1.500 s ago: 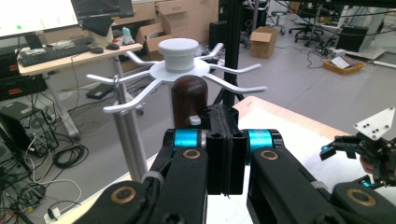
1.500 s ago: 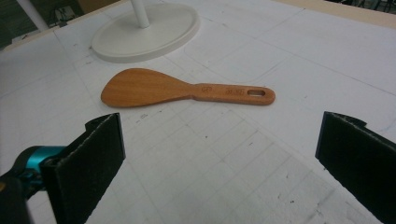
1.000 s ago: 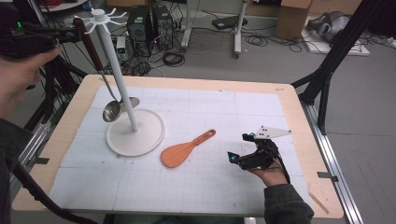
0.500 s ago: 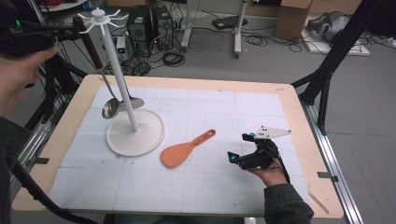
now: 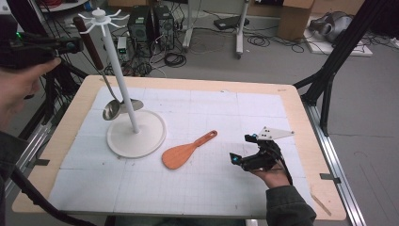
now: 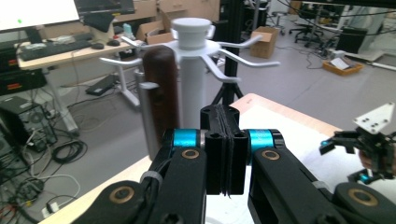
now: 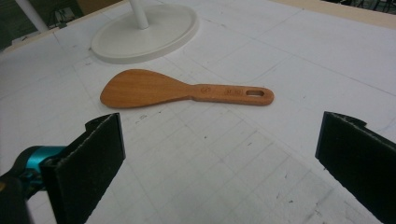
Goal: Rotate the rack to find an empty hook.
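In the lower right of the high view, the right gripper (image 5: 235,157) rests low over the white gridded mat (image 5: 226,188), a hand under it and the grey three-cornered plate on top. In the right gripper view its two black, rough-faced jaws stand wide apart at the bottom corners, with bare mat between them. Just beyond them lies a flat wooden spatula (image 7: 154,88), smooth and orange-brown, its rounded blade to the left and its slim handle with an oblong slot to the right. Past it, near the frame's top, sits the rack's round white base (image 7: 144,30), a shallow matte disc. In the high view a white pole rises from that base to a crown of curved white hooks (image 5: 101,18) in the upper left. A ladle (image 5: 96,49) hangs there: dark brown wooden grip, thin steel shaft, shiny bowl low beside the pole. At the far upper left, the left gripper (image 6: 224,140) is level with the hooks, its padded jaws pressed together on nothing, just short of the ladle's grip.
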`<action>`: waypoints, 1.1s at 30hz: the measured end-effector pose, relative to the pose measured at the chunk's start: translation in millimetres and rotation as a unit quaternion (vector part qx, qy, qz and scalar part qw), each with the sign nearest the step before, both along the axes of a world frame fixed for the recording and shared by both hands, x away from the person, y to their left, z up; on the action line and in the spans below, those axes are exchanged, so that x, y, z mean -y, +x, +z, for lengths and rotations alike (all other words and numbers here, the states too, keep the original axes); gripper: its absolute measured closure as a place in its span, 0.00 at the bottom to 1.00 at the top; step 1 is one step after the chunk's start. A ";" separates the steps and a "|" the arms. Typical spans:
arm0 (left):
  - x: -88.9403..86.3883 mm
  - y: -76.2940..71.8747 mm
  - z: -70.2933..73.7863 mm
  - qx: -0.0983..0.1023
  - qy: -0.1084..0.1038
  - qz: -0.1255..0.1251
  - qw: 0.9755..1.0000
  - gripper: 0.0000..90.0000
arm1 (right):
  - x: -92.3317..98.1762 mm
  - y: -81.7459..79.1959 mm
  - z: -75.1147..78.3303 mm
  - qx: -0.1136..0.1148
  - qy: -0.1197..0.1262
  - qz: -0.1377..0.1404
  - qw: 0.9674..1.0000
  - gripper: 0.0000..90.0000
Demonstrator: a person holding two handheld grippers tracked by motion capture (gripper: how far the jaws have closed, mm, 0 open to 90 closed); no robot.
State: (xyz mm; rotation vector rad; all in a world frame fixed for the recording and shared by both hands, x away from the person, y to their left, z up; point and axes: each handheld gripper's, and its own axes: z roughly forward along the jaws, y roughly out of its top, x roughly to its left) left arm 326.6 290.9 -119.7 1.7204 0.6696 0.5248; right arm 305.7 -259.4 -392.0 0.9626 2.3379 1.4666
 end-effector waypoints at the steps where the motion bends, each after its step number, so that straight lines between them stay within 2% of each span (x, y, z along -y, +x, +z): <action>1: 1.2 -0.5 0.1 0.001 0.001 -0.002 1.000 0.99 | -0.2 0.0 -0.1 -0.001 0.000 0.000 1.000 0.00; 8: 13.4 -5.4 7.0 0.011 0.000 -0.018 1.000 0.99 | -0.7 0.0 -0.3 0.002 -0.004 0.001 1.000 0.00; 15: 18.8 -1.6 14.2 0.018 -0.001 -0.003 1.000 0.99 | -1.6 -0.2 -0.3 0.000 -0.004 0.002 1.000 0.00; 24: 17.4 1.7 13.2 0.017 -0.002 0.006 1.000 0.99 | -0.3 0.7 -0.4 0.003 -0.002 0.004 1.000 0.00; 28: 14.9 2.5 11.7 0.013 0.000 0.006 1.000 0.99 | 0.2 0.6 -0.1 -0.002 0.001 0.002 1.000 0.00; 33: 14.1 0.2 8.2 0.012 0.003 -0.004 1.000 0.95 | -0.5 1.7 -0.2 -0.004 0.006 0.000 1.000 0.00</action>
